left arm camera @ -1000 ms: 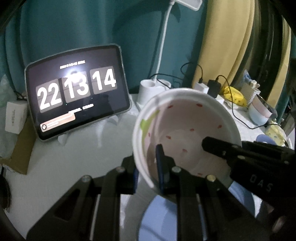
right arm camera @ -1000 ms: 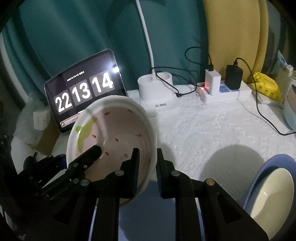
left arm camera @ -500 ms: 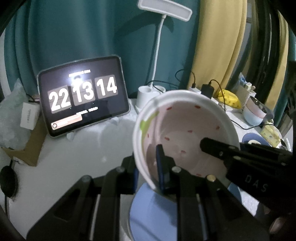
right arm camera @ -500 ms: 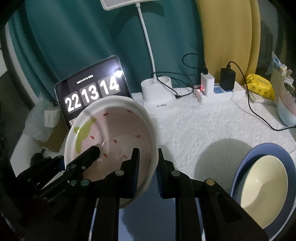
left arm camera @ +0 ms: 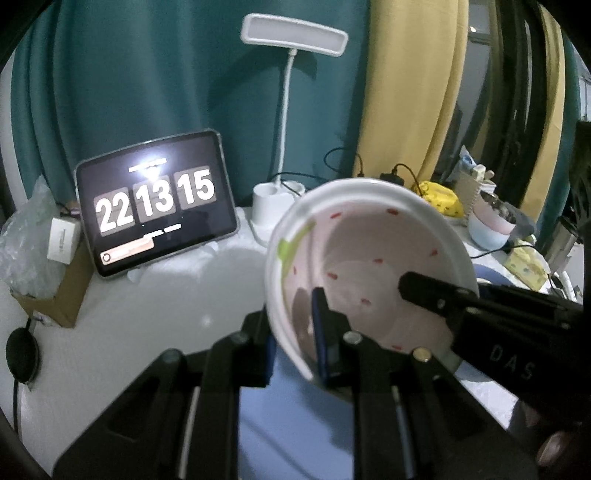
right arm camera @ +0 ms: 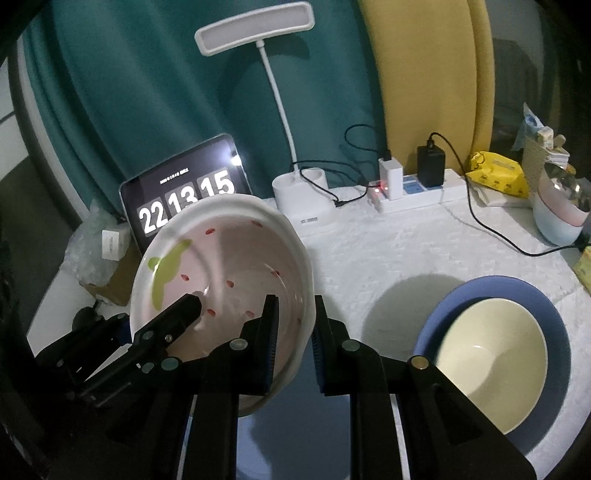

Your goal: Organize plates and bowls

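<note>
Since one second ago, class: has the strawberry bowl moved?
Yes. The strawberry bowl, gripped by both grippers, has risen: the lamp head and more of the table now show.

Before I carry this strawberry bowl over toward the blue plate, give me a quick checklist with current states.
1. Left gripper clamped on the strawberry bowl rim: ok.
2. Right gripper clamped on the opposite rim: ok.
3. Bowl lifted off the table: ok.
4. Bowl level: not ok, tilted with its opening toward the cameras.
5. Blue plate free to receive it: not ok, a cream bowl sits in it.
6. Black cable clear of the path: cannot tell.
</note>
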A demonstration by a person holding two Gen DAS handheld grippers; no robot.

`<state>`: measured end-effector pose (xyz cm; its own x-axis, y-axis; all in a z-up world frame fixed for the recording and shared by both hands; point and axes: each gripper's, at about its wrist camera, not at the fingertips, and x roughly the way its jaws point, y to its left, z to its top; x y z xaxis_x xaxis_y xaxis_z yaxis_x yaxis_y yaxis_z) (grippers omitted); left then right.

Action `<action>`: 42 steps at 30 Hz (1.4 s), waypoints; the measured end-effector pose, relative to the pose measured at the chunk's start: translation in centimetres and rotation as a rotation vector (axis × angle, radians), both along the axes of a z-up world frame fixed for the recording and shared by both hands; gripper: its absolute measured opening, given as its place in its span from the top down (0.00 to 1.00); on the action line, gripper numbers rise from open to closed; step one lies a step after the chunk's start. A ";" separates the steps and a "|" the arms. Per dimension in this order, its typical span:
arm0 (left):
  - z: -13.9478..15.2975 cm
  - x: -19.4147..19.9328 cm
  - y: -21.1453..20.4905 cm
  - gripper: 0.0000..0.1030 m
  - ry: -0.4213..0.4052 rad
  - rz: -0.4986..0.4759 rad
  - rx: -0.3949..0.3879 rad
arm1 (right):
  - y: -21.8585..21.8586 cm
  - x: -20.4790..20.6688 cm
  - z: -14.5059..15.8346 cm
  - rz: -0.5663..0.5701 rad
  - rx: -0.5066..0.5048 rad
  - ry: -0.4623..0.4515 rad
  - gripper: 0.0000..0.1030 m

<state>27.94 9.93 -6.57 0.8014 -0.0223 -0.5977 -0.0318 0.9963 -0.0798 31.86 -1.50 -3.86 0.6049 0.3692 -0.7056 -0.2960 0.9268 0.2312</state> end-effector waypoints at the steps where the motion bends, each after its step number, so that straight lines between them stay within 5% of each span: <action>1: 0.1 -0.1 -0.3 0.83 -0.001 -0.002 0.001 | -0.4 -0.2 0.1 -0.001 0.004 -0.003 0.82; 42: -0.7 1.9 -17.9 0.81 0.035 -0.128 0.058 | -17.9 -1.2 0.2 -0.138 0.071 -0.026 0.82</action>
<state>29.84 -7.94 -7.23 0.7729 -0.0874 -0.6285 0.0937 0.9953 -0.0232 30.68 -19.45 -3.63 0.6714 0.3295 -0.6639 -0.1737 0.9408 0.2912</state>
